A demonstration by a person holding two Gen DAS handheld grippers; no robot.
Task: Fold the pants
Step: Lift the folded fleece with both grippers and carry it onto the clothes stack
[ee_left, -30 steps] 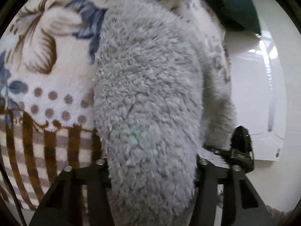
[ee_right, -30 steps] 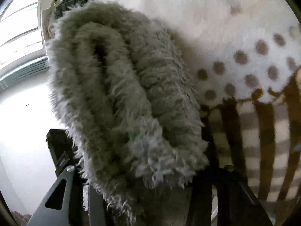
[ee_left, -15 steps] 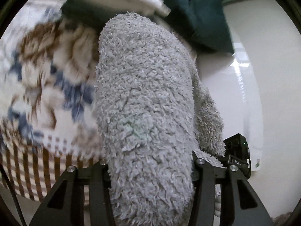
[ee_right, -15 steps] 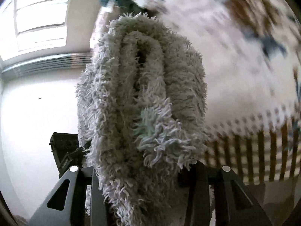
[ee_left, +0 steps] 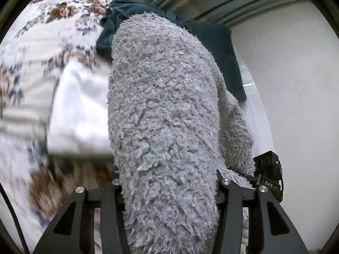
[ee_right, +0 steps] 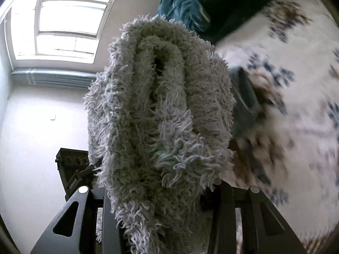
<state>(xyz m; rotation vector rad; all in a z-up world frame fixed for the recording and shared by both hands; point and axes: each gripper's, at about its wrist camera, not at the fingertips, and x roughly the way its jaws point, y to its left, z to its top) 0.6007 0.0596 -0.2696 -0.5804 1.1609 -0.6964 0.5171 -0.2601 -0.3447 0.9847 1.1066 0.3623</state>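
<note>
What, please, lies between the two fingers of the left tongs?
A thick fold of the grey fleece pants fills the gap between the left tongs' fingers, as the left wrist view shows.

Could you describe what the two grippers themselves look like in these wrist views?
Both are matte black. The left gripper has two flat angular fingers with triangular cutouts and silver round screw heads. The right gripper is built the same way. In the left view, a black box beside the fingers carries a green light and white lettering. A thin black cable runs along the left edge. No sleeves show.
</note>
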